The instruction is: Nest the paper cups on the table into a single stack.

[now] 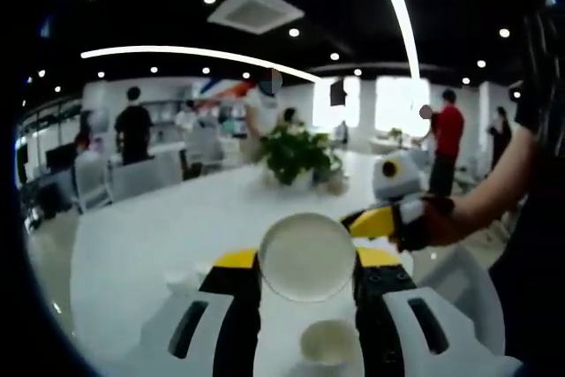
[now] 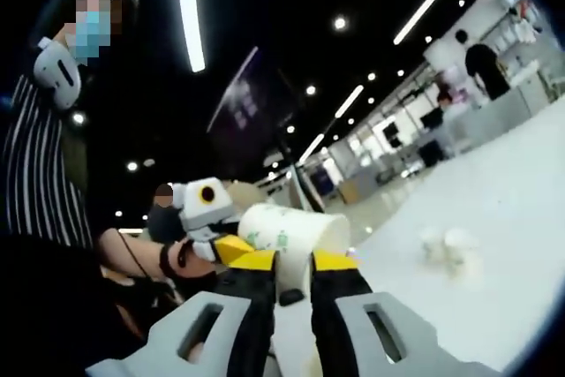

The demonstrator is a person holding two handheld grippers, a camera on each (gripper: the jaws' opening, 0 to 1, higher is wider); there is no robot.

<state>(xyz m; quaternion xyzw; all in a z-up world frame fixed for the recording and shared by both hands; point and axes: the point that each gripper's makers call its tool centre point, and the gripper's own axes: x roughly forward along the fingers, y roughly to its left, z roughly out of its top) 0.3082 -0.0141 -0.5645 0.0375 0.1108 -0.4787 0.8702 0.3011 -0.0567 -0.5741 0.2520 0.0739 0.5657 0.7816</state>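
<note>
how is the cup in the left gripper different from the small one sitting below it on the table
The held cup is clamped between the left gripper jaws, off the table, tipped with its mouth toward the camera. The loose cup rests on the white table, ungripped, and looks smaller. Both look white and empty.

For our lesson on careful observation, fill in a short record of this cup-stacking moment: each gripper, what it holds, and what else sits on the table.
left gripper: shut on paper cup, its open mouth facing the camera
right gripper: shut on second paper cup, lying sideways
loose cup: standing on the white table, below the left gripper
small cups: grouped on the table farther off
potted plant: at the table's far end
</note>
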